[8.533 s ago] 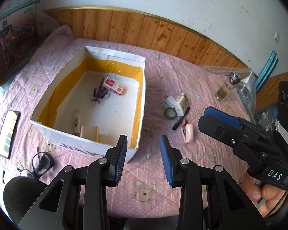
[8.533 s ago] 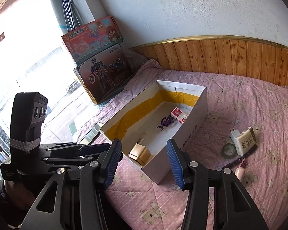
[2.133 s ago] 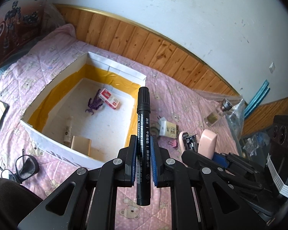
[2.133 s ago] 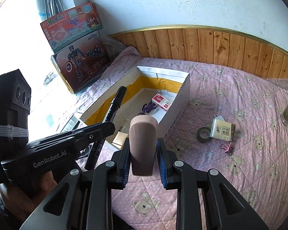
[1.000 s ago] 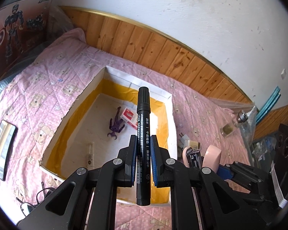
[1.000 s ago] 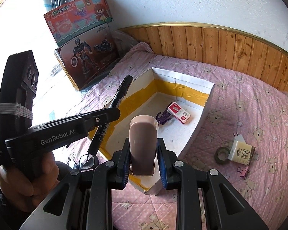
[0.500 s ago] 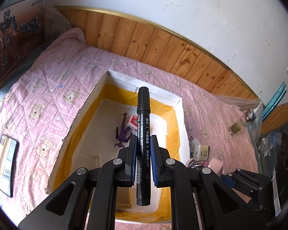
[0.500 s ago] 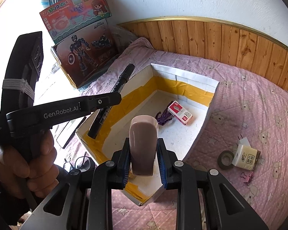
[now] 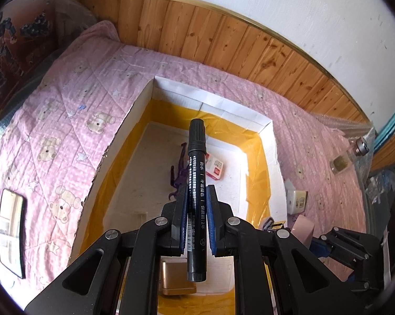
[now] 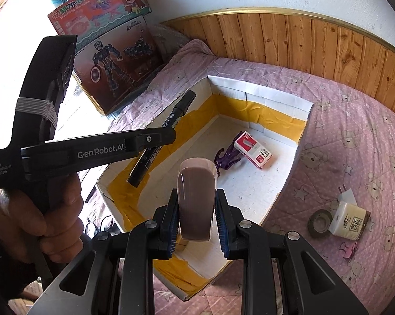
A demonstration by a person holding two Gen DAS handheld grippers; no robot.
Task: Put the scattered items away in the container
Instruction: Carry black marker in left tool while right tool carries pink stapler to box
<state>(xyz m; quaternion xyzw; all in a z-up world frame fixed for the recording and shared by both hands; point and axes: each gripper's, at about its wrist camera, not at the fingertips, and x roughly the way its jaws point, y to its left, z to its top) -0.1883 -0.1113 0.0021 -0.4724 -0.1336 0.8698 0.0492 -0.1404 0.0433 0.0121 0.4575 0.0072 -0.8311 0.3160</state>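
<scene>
White plaster wall (image 9: 276,8) above wood panelling (image 9: 223,44) with gold trim; pink bear-print quilt (image 9: 74,110) covers bed; bright daylight from window (image 10: 11,26) at left.

A black marker (image 9: 196,194) is standing upright, pinched in the left claw (image 9: 196,223) above the white, yellow-taped box (image 9: 265,141). A pink stapler (image 10: 196,197) is sitting clamped in the right claw (image 10: 196,223), over the box's near end.

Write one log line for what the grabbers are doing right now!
left gripper: shut on marker | right gripper: shut on stapler | both above box | nothing dropped yet
</scene>
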